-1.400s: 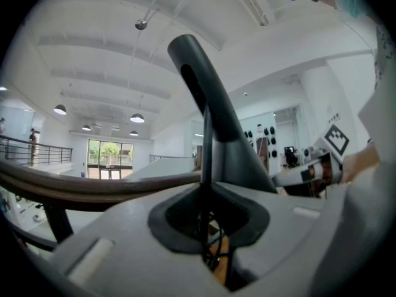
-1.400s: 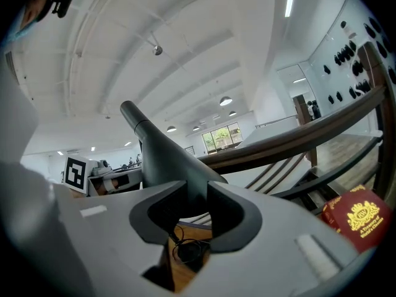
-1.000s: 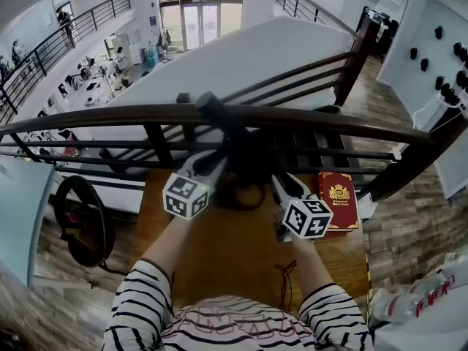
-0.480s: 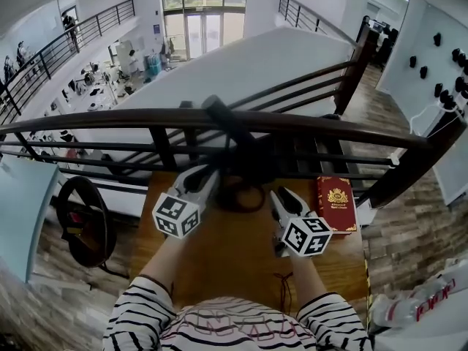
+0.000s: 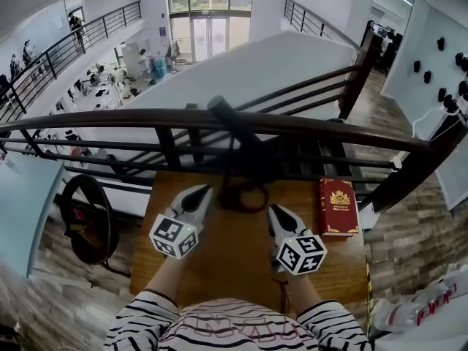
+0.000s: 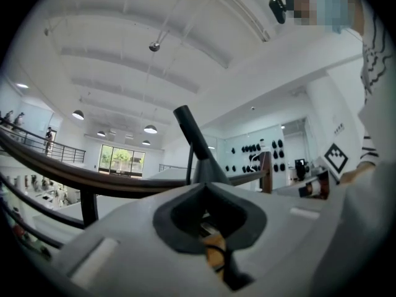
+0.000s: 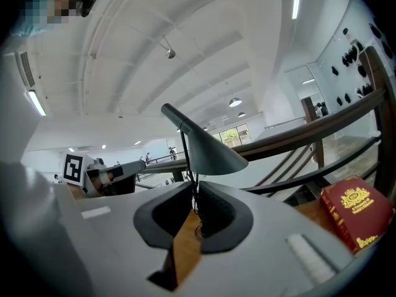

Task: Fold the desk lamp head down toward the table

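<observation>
The dark grey desk lamp [image 5: 245,148] stands at the far edge of the wooden table [image 5: 234,258], its round base [image 5: 241,194] by the railing. Its cone head [image 7: 209,148] tilts downward, with a straight tube sticking up behind it [image 6: 189,129]. My left gripper [image 5: 202,191] hovers short of the base on the left, jaws shut with nothing between them [image 6: 210,215]. On the right, my right gripper [image 5: 273,212] also stays clear of the lamp. Its jaws are closing, with a narrow gap left and nothing between them [image 7: 195,212].
A red book [image 5: 338,205] lies on the table's right side, also in the right gripper view [image 7: 354,212]. A dark wooden railing [image 5: 146,118] runs just behind the lamp, over a drop to a lower floor. A black cord [image 5: 282,278] lies near the front edge.
Both grippers have drawn back from the lamp toward the person. The jaws of each have come together; the lamp stays where it stood.
</observation>
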A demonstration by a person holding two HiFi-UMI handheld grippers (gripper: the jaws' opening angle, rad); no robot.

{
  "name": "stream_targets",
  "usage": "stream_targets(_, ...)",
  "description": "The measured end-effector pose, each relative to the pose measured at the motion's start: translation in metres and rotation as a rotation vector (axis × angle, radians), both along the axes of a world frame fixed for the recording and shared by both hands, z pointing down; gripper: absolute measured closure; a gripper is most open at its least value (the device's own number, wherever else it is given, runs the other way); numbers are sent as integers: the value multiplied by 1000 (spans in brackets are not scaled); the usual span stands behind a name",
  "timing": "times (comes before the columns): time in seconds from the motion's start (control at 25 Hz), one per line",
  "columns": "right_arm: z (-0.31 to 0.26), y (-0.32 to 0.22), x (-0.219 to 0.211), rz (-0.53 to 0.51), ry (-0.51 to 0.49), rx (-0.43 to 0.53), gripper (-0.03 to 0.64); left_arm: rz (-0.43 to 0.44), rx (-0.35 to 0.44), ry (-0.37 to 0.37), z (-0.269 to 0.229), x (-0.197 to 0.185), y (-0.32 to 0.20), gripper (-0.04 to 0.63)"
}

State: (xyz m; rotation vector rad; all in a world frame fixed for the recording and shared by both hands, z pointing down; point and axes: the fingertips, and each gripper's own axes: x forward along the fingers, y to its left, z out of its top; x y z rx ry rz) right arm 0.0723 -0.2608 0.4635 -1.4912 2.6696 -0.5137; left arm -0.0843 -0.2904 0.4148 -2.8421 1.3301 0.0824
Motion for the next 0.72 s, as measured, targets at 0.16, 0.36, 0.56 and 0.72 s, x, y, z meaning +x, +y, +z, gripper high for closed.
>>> stream_targets(0.16, 10, 13, -8, -20, 6, -16, 614, -19, -13, 3, 9, -6, 16, 592)
stream_targets(0.36, 22, 24, -17, -63, 10, -44, 614, -25, -67, 6, 31, -3, 34, 592)
stream_targets(0.56, 29, 37, -21, -98, 9, -57, 614, -29, -112, 24, 50, -4, 54, 592)
stream_targets(0.72, 34, 49, -16, -105, 12, -75, 614, -35, -134, 31, 59, -4, 68, 592)
